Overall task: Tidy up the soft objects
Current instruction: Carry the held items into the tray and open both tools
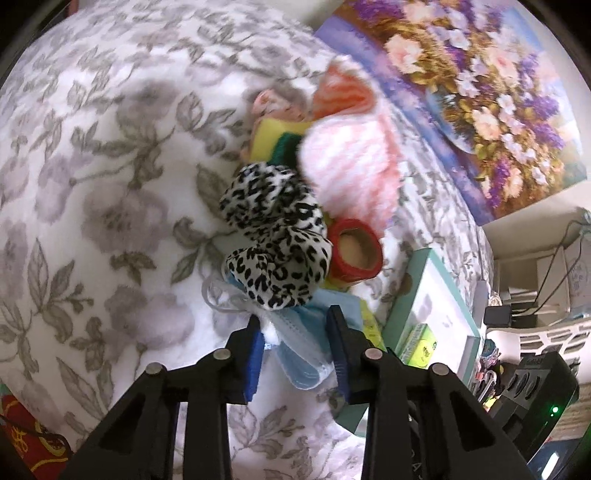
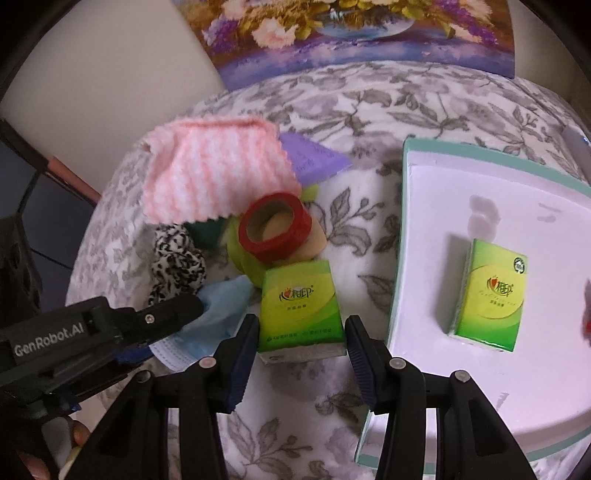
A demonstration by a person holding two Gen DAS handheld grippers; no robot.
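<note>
My left gripper (image 1: 295,317) is shut on a crumpled blue face mask (image 1: 299,354), which bunches between its blue pads just off the floral blanket (image 1: 110,184). From the right wrist view the same mask (image 2: 218,314) hangs from the left gripper's fingers (image 2: 173,308). My right gripper (image 2: 303,320) is shut on a green tissue pack (image 2: 301,306), one pad against each side. A second green pack (image 2: 487,295) lies in the white tray (image 2: 461,387). Behind the mask lies a heap: leopard-print fabric (image 1: 277,236), a pink striped cloth (image 1: 347,162) and a red tape roll (image 1: 356,249).
The teal-rimmed tray (image 1: 443,295) sits at the bed's right edge. A flower painting (image 2: 351,33) leans at the back. A yellow-green sponge (image 1: 277,136), an orange cloth (image 1: 343,92) and a purple cloth (image 2: 314,158) are in the heap. Cluttered shelves (image 1: 535,295) stand off the bed.
</note>
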